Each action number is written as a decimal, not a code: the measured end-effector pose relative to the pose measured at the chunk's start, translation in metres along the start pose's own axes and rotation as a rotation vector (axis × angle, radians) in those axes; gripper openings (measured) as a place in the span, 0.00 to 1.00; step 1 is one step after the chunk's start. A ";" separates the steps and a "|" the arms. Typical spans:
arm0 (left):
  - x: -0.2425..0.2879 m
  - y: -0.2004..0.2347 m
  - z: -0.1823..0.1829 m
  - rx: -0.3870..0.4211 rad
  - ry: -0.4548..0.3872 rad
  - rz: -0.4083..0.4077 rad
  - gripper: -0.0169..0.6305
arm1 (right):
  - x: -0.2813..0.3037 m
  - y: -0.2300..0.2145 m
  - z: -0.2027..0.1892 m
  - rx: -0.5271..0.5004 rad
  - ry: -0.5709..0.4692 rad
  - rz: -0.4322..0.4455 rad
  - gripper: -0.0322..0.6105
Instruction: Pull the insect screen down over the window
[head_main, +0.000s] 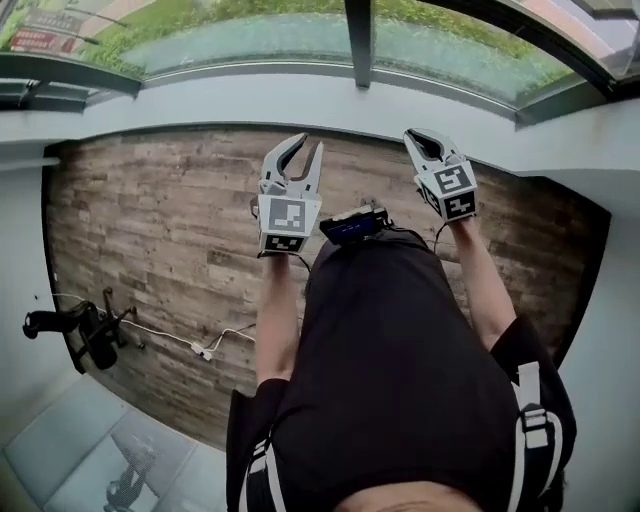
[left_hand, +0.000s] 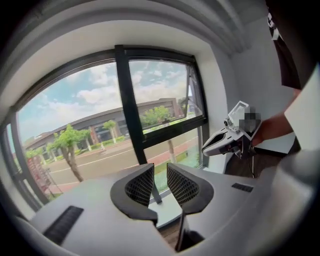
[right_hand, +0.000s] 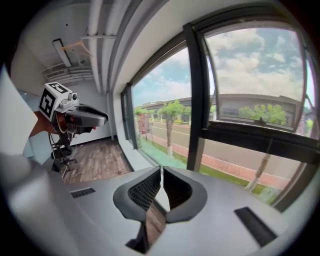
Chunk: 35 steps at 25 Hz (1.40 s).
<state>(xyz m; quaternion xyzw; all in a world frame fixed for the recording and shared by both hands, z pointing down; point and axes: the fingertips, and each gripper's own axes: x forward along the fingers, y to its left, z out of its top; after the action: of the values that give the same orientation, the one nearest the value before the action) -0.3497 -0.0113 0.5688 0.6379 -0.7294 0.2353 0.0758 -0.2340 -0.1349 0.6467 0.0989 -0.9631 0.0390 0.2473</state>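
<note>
Before the window (head_main: 250, 45), left gripper (head_main: 300, 152) and right gripper (head_main: 424, 142) point forward.

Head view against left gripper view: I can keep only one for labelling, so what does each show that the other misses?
Only the head view: the person's black top, an office chair and a white cable on the floor. Only the left gripper view: street trees, a long building and cloudy sky. Both: the right gripper, jaws together, and the window's dark upright bar.
</note>
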 end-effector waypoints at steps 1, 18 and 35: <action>0.007 -0.006 0.011 0.035 -0.020 -0.047 0.16 | -0.013 -0.011 -0.001 0.036 -0.013 -0.053 0.09; -0.048 -0.176 0.033 0.024 -0.247 -0.581 0.16 | -0.292 0.045 -0.124 0.631 -0.198 -0.597 0.07; -0.082 -0.253 0.084 0.089 -0.233 -0.494 0.16 | -0.360 0.022 -0.120 0.585 -0.310 -0.465 0.06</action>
<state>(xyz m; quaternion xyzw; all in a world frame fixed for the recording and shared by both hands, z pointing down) -0.0747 0.0056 0.5241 0.8219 -0.5445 0.1663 0.0183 0.1263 -0.0374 0.5766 0.3850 -0.8892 0.2391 0.0627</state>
